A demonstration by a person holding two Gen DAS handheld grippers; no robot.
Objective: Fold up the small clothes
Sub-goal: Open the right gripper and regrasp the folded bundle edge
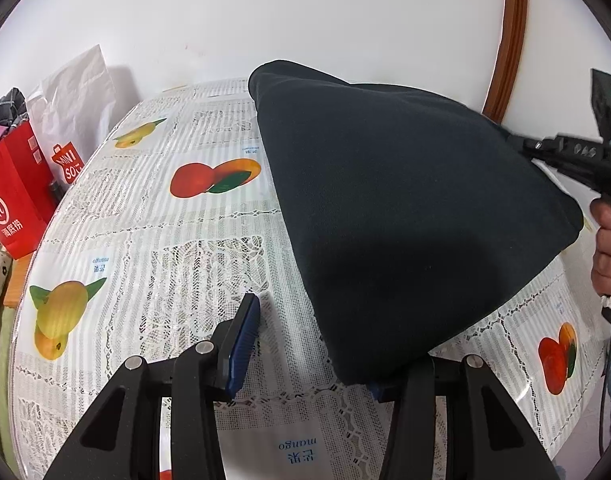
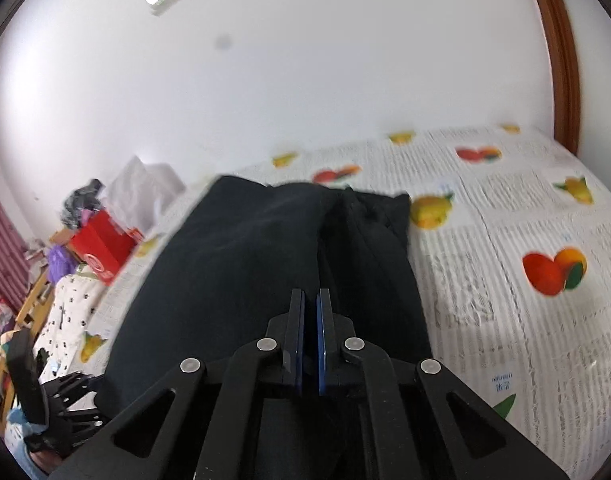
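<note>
The dark garment (image 1: 405, 208) lies on the worktop (image 1: 153, 240), one edge lifted. The right tool (image 2: 310, 312) is clamped on that edge. The left tool (image 1: 313, 344) stands apart, the garment's near corner draped over one finger.

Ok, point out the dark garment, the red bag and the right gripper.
dark garment (image 1: 405, 208), left wrist view, middle of the lifted cloth
red bag (image 1: 15, 204), left wrist view, front face
right gripper (image 2: 310, 300), right wrist view, between its fingertips

Dark navy, near-black garment (image 1: 405, 208) of soft plain fabric, lay spread over the fruit-printed tablecloth (image 1: 153, 248), one edge lifted clear of the cloth and pulled taut into a tent-like peak, a lengthwise crease along its far half.
</note>
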